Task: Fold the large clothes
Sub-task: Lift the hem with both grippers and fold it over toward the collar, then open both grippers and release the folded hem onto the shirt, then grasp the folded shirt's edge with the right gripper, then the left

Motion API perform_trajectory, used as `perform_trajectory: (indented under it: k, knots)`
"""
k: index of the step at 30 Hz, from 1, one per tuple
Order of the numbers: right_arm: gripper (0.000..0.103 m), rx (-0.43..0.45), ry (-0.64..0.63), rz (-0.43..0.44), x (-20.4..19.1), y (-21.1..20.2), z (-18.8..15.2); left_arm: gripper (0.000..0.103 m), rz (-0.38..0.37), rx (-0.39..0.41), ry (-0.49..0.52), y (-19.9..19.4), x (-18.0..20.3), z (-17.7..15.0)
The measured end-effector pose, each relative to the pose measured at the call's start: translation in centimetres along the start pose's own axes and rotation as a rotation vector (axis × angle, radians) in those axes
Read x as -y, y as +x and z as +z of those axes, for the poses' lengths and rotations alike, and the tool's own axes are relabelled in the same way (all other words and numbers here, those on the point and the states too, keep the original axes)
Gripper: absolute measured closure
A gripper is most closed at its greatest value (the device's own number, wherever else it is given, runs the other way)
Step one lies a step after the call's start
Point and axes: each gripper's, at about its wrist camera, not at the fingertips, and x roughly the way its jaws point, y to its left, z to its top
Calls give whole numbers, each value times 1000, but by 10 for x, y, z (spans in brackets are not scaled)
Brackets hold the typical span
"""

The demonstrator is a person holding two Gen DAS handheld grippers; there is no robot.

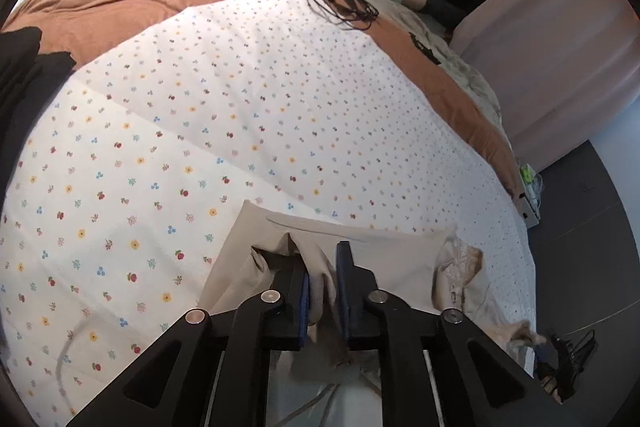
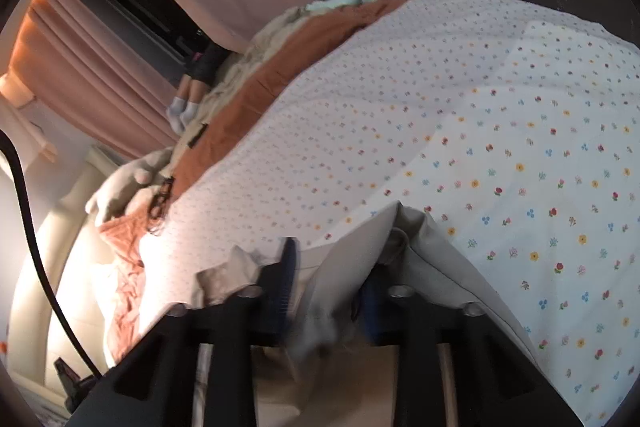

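Left wrist: left gripper (image 1: 323,281), jaws narrowly apart, beige garment (image 1: 394,255) bunched between them, over floral sheet (image 1: 248,99) on bed.

Right wrist: right gripper (image 2: 332,279), jaws wide apart, garment fold (image 2: 424,251) between, pads' contact unclear through blur.

Two black hand-held claws with blue pads

The left claw (image 1: 324,291) has matte black angular fingers, each lined on its inner face with a ribbed blue pad (image 1: 305,301), and black linkage arms pinned by round silver screws (image 1: 270,295), with triangular cut-outs in the outer arms. The right claw (image 2: 326,287) is built alike: black fingers, blue pads (image 2: 286,291), dull silver pivot screws (image 2: 398,291); it shows blurred. A black cable (image 2: 28,223) curves down at its left side.
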Motion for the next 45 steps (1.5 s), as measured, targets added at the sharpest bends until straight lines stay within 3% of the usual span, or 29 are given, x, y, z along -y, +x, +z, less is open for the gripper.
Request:
perform_trajectory:
  k: [1,2,5,6,14,21,27,34,42,45]
  knots:
    - [16,7,5,-17,3,2,-1,75,-1,-4,-2,2,-2,-1]
    - [12,23,11,-32,6,1,-3,62,-1,3,-4,1,-4,-3]
    - [11,34,21,-38,13,-7,-7,32,35,66,-12,-14,-10,-7]
    - [11,32,25,-40,16,-11,-9,30,36,85,-19,-21,-14,-9]
    - [11,3,45,-101,40,-43,-34,29,77,65,-35,-51,-39,-37]
    - [11,-17,18,-132,34,-63,-54,30,95,27,-74,-66,-61,-69]
    - [12,-34,-63,-110,0,-71,-70,29,101,16,-73,-80,-69,-91]
    - [27,-109,-185,-57,-56,-57,-102,30,99,-9,-110,-88,-87,-108]
    - [27,-190,-378,-34,-130,-24,-143,30,109,-32,-183,-93,-113,-135]
    - [27,-218,-421,-50,-146,-5,-152,36,96,-56,-205,-91,-121,-149]
